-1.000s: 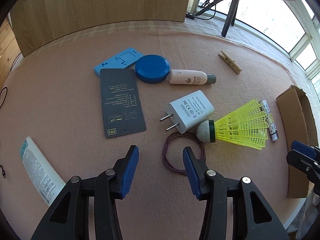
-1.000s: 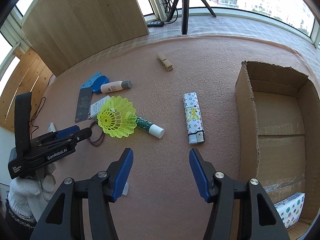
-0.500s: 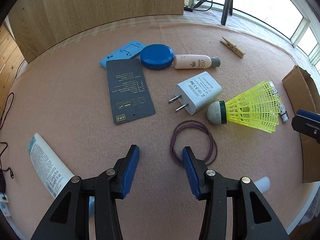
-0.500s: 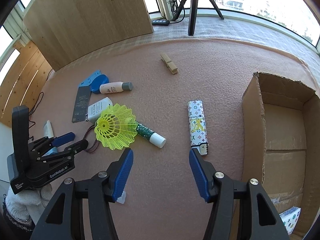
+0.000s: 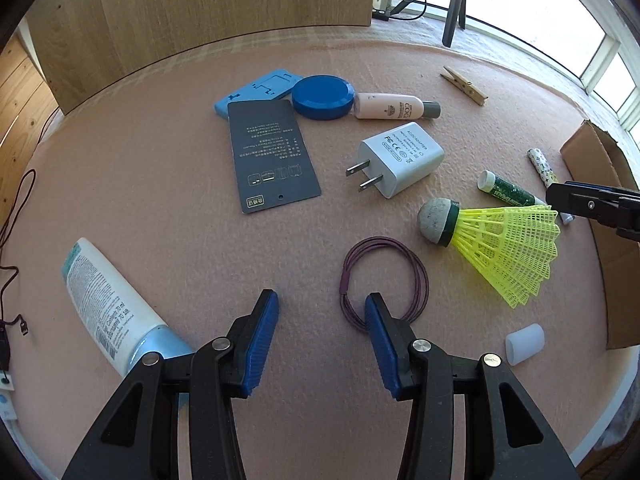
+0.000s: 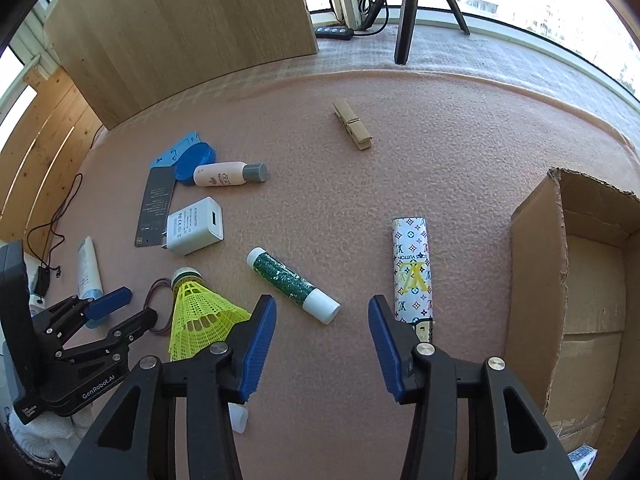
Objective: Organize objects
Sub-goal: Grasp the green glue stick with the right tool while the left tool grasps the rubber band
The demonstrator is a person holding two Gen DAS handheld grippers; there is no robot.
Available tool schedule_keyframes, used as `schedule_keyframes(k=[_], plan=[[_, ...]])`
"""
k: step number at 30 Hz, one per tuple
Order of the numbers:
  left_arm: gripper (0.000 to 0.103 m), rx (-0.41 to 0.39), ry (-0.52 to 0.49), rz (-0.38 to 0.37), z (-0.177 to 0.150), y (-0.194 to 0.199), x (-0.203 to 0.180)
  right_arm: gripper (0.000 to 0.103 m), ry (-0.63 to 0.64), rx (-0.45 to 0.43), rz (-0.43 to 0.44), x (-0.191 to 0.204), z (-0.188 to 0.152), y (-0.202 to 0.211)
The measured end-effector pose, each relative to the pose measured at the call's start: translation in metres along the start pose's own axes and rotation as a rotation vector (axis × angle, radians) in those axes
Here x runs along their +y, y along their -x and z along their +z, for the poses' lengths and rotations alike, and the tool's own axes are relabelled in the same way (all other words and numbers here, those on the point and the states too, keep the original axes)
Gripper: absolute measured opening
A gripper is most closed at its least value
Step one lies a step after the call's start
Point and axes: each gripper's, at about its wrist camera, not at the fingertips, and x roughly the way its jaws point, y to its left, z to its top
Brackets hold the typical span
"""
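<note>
- The left gripper (image 5: 320,322) hangs empty over the near part of the table (image 5: 132,184), jaws spread; its right finger overlaps the near arc of the purple hair tie (image 5: 384,280), though contact cannot be judged.
- The right gripper (image 6: 320,330) is likewise released and holds nothing, poised between the green lip balm (image 6: 292,280) and the patterned lighter (image 6: 414,272), both lying flat.
- The cardboard box (image 6: 576,300) stands at the table's right edge, seemingly where things are to go; the yellow shuttlecock (image 5: 496,246) lies near that side, its cork pointing toward the white charger (image 5: 400,158).
- Risk: the hair tie is thin and flat on soft felt, so closing fingers could slide over it or drag it.
- Risk: the two grippers sit close around the shuttlecock; reaching together could knock it or roll the lip balm.
- Only the left view shows the lotion tube's (image 5: 108,304) label clearly and the small translucent cap (image 5: 524,344) in full near the table's front edge.
- Only the right view shows the box's interior, with a patterned item at its near corner, and the whole lighter.
</note>
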Motion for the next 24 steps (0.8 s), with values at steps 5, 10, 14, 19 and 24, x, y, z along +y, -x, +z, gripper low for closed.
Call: schedule_keyframes(k=[5,10,14,19,24], plan=[[0.049,-0.002,0.001,-0.001,-0.001,0.000,0.000,0.044,0.067,0.032,-0.015,0.009,0.008,-0.014],[0.048,-0.007,0.005,-0.004,-0.003,0.000,0.000,0.044,0.092,0.063,-0.041,0.011,0.009,-0.029],[0.042,-0.008,0.008,-0.005,-0.005,0.003,0.001,0.044,0.101,0.069,-0.047,0.013,0.009,-0.033],[0.029,-0.013,0.019,-0.008,-0.008,0.006,0.001,0.038,0.111,0.072,-0.054,0.015,0.008,-0.034],[0.015,-0.016,0.038,-0.019,-0.011,0.008,0.005,0.025,0.126,0.068,-0.073,0.022,0.005,-0.034]])
